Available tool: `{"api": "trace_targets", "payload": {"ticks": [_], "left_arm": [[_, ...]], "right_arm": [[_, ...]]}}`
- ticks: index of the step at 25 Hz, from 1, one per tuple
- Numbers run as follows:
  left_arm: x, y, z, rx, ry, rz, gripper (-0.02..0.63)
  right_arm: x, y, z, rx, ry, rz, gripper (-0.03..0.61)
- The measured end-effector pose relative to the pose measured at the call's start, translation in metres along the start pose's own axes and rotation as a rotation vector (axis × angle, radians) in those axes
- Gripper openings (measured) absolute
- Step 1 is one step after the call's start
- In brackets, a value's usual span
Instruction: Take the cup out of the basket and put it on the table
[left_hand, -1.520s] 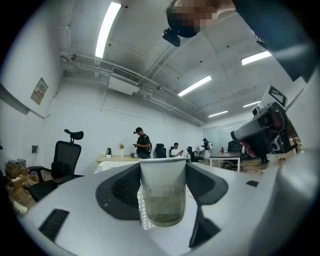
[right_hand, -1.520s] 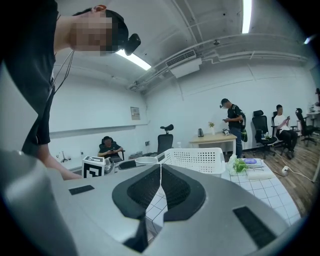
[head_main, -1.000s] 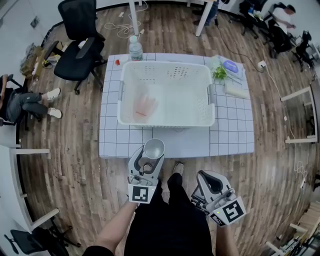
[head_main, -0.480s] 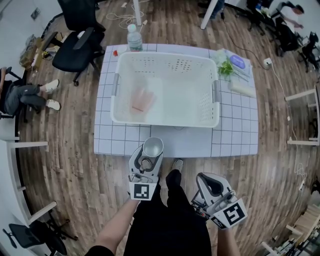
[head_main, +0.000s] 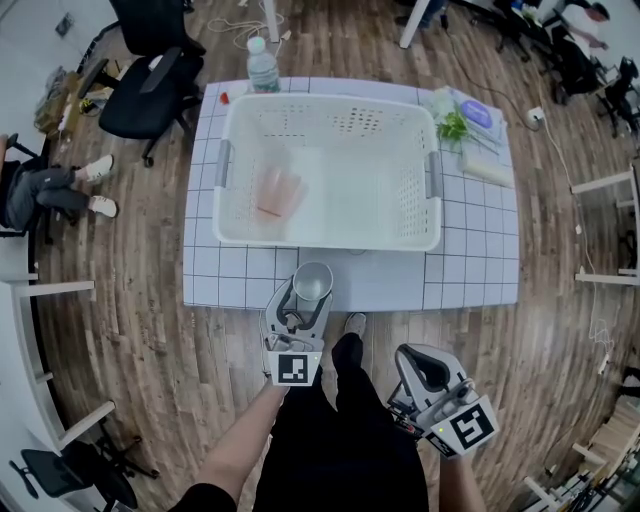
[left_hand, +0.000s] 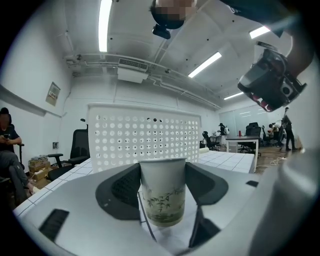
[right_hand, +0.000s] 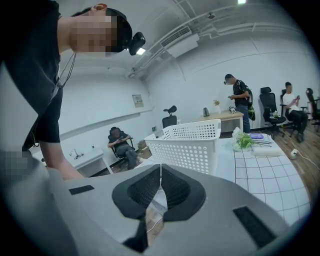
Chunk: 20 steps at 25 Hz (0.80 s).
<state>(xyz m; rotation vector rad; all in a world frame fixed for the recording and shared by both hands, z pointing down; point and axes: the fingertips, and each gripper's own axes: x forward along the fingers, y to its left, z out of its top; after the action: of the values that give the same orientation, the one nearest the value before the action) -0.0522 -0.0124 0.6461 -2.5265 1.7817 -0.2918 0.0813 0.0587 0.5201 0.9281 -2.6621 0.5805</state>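
Note:
A white paper cup with a green leaf print stands upright between the jaws of my left gripper, which is shut on it. It hangs over the front edge of the white gridded table, just in front of the white perforated basket. In the left gripper view the cup fills the gap of the left gripper, with the basket behind; whether it touches the table I cannot tell. My right gripper is shut and empty, off the table near my legs; the right gripper shows its pads pressed together.
A pink item lies inside the basket. A water bottle stands behind it, with greens and a package at the back right. A black office chair and a seated person are to the left.
My left gripper has sunk toward the table's front edge with the cup still in it. The right gripper has dipped a little and stays shut.

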Motion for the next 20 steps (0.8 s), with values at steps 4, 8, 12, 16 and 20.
{"api": "trace_targets", "payload": {"ticks": [4, 8, 12, 16, 20], "left_arm": [[-0.004, 0.001, -0.014, -0.068, 0.004, 0.046, 0.282], [-0.009, 0.002, -0.021, -0.107, 0.015, 0.065, 0.284], [-0.013, -0.004, -0.021, 0.013, 0.041, 0.029, 0.284], [-0.02, -0.004, -0.03, 0.011, 0.067, 0.046, 0.285], [-0.027, -0.003, -0.048, -0.044, 0.096, 0.053, 0.299]], "right_arm": [[0.0, -0.003, 0.001, 0.004, -0.009, -0.016, 0.025], [0.001, -0.002, -0.003, 0.006, 0.008, -0.014, 0.025], [0.006, 0.0, -0.004, 0.01, 0.006, -0.008, 0.025], [0.011, 0.005, -0.002, 0.009, 0.002, 0.007, 0.025], [0.011, 0.007, -0.004, 0.006, 0.017, 0.012, 0.025]]}}
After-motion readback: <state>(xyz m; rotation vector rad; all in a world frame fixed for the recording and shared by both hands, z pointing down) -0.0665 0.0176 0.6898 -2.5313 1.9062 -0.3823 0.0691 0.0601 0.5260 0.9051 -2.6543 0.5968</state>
